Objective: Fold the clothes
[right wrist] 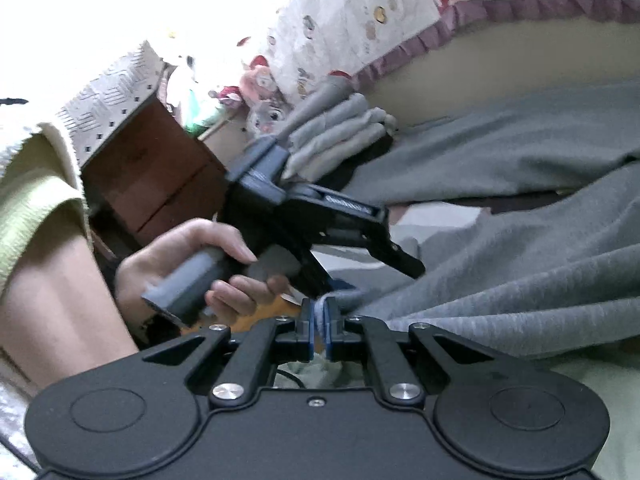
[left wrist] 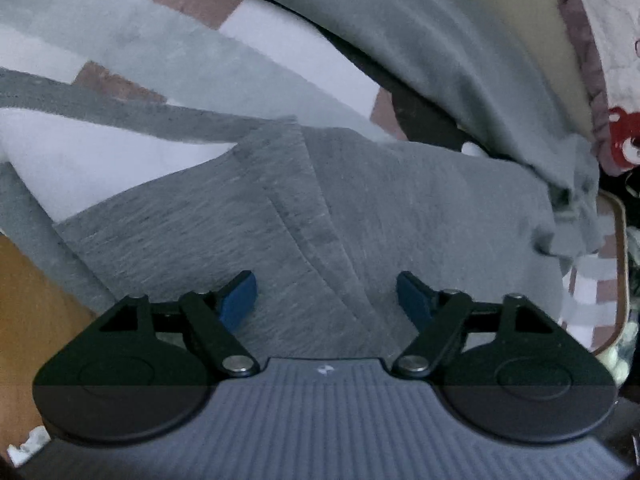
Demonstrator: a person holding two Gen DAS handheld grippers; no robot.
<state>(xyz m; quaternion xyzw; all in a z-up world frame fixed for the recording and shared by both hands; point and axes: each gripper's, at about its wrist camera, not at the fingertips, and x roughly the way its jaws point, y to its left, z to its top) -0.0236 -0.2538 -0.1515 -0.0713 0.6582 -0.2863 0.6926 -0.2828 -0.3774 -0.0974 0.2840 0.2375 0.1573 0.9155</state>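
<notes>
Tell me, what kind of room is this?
Probably a bedroom at home. A quilt with cartoon prints and a purple frill lies across a checked bedsheet, and a brown wooden cabinet stands beside it. A grey garment is being folded there.

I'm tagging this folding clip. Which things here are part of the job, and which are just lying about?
In the job:
- grey knit garment
- left tongs, open over it
- right tongs, shut on its edge

Lying about:
- striped grey, white and brown bedcover
- floral quilt with purple frill
- brown wooden cabinet
- rolled grey cloth
</notes>
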